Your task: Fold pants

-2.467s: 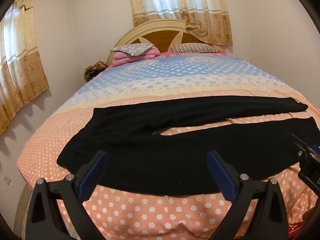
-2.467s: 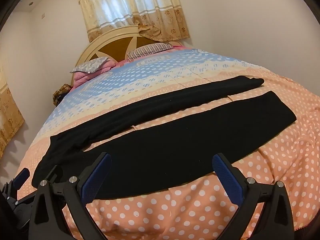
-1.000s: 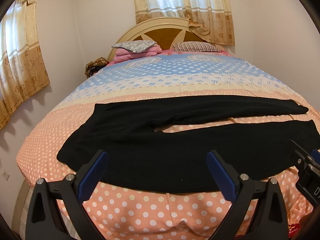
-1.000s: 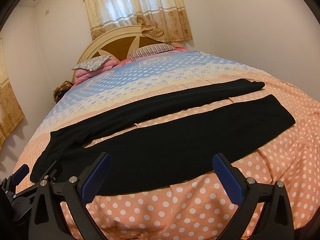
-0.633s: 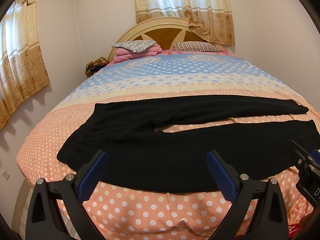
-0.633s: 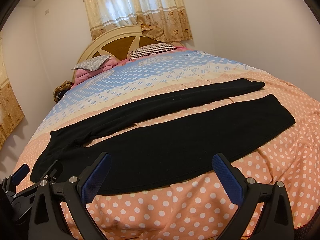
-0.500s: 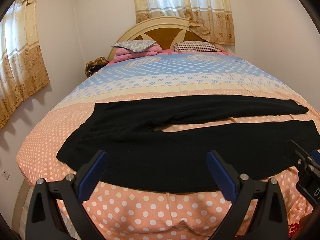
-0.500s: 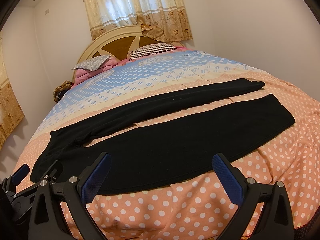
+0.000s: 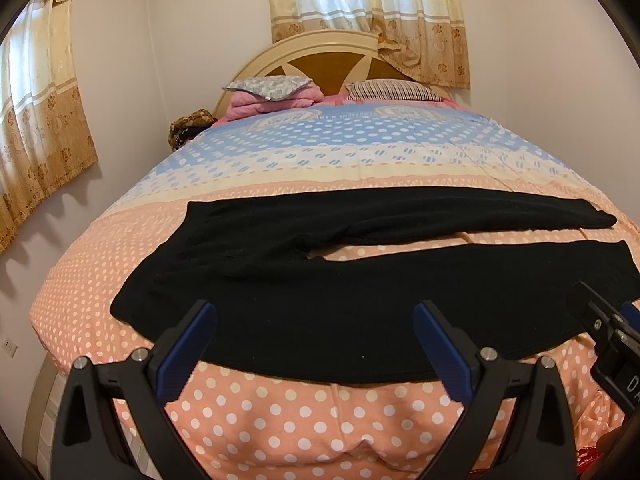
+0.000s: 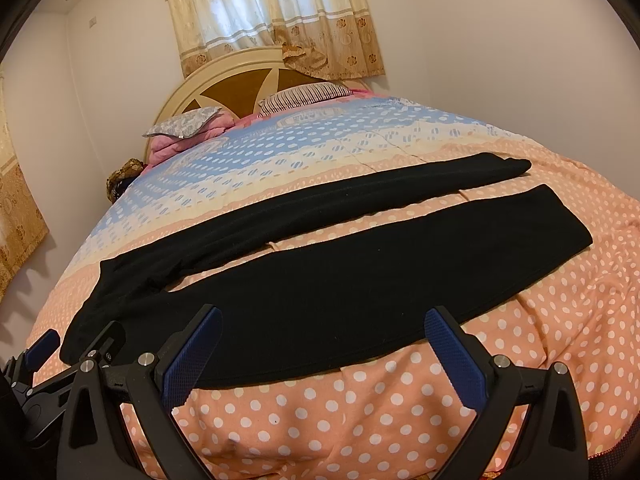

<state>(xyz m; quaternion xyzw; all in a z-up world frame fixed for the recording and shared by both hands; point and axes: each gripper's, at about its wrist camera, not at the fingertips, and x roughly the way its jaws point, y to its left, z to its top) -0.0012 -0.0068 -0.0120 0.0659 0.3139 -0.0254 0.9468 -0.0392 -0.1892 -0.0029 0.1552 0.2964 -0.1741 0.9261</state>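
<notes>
Black pants [image 9: 320, 288] lie flat across the foot of the bed, waist at the left, two legs spread apart toward the right; they also show in the right wrist view [image 10: 320, 280]. My left gripper [image 9: 316, 344] is open and empty, hovering at the near edge of the nearer leg close to the waist. My right gripper [image 10: 324, 348] is open and empty, at the near edge of the same leg further right. Each gripper shows at the edge of the other's view.
The bed [image 9: 320, 432] has a polka-dot cover, peach near me and blue further back. Pillows [image 9: 272, 88] and a pink blanket lie by the headboard [image 9: 320, 64]. Curtains hang at the back and left. A wall stands to the right.
Both views rose slightly between 2.5 s and 1 s ago; since then nothing has visibly moved. Both grippers stay open.
</notes>
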